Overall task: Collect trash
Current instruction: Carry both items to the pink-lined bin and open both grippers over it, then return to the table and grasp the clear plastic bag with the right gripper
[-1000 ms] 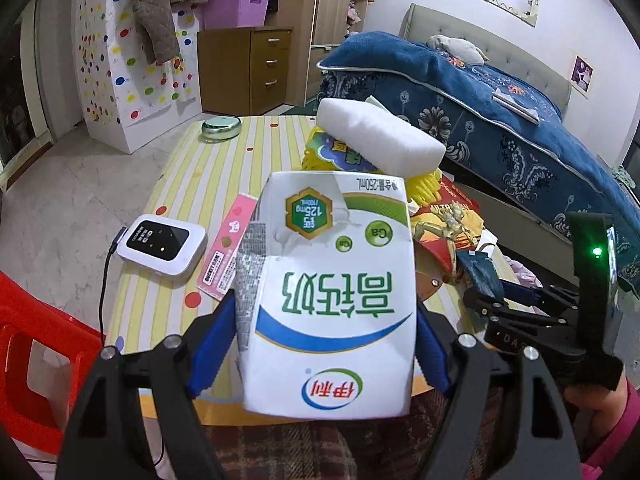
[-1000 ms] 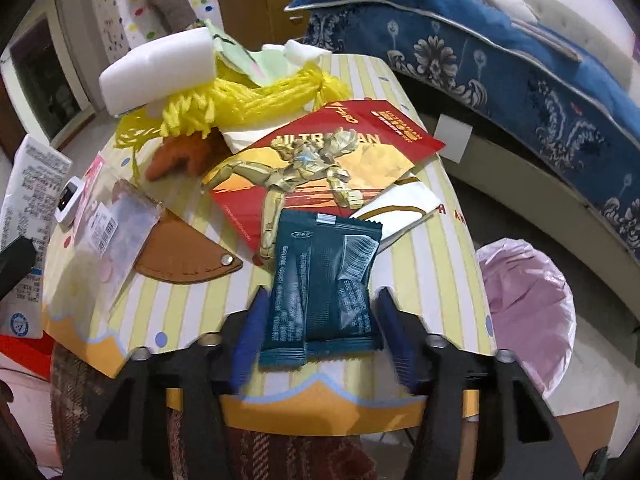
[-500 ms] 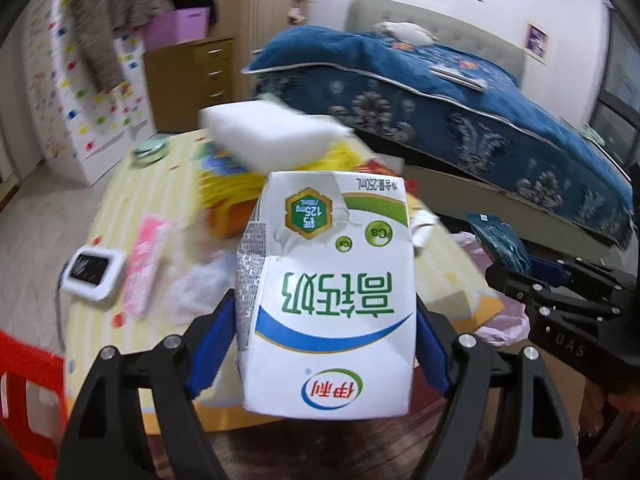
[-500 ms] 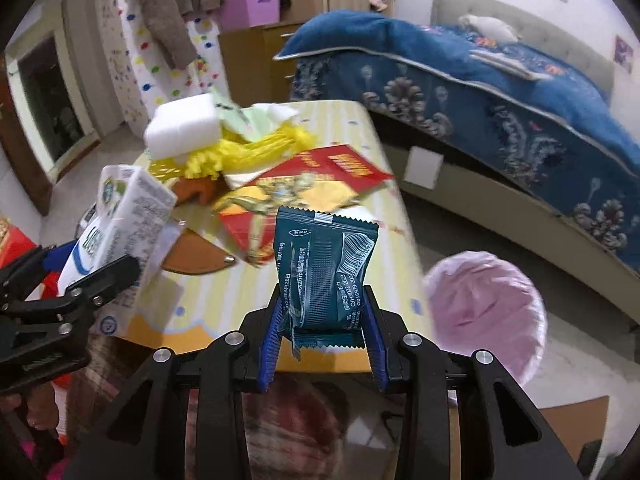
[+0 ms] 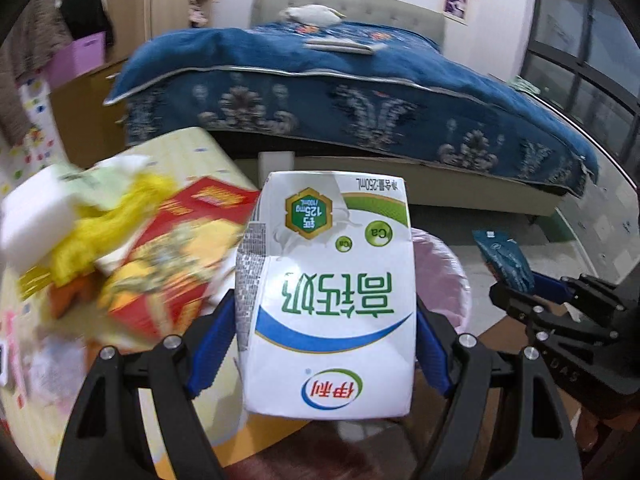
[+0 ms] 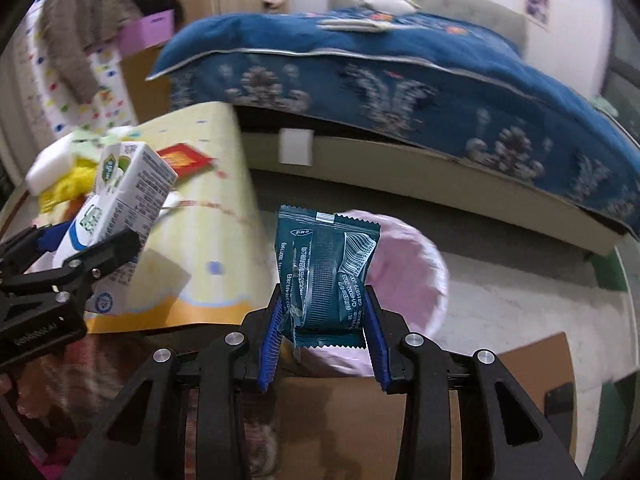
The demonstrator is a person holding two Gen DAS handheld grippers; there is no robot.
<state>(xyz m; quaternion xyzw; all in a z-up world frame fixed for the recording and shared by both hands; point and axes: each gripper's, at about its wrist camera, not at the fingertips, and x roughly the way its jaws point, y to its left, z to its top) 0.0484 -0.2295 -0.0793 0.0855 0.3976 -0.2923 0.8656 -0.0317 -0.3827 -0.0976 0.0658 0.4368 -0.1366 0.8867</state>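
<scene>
My left gripper (image 5: 320, 344) is shut on a white milk carton (image 5: 328, 296) with green print, held upside down above the table's right edge. My right gripper (image 6: 323, 334) is shut on a dark teal snack wrapper (image 6: 326, 270) and holds it over the near rim of a bin lined with a pink bag (image 6: 404, 268) on the floor. The bin (image 5: 444, 276) shows behind the carton in the left wrist view. The wrapper (image 5: 504, 258) and right gripper appear there at the right. The carton (image 6: 120, 216) and left gripper appear at the left of the right wrist view.
The yellow striped table (image 6: 208, 216) at the left holds a red picture book (image 5: 180, 256), yellow yarn (image 5: 104, 232) and a white foam block (image 5: 32, 220). A bed with a blue quilt (image 6: 400, 72) runs behind the bin. A brown cardboard sheet (image 6: 532, 364) lies on the floor.
Both grippers have swung right, away from the table and toward the pink bin. The right gripper lifted the teal wrapper off the table and carried it over the bin's rim.
</scene>
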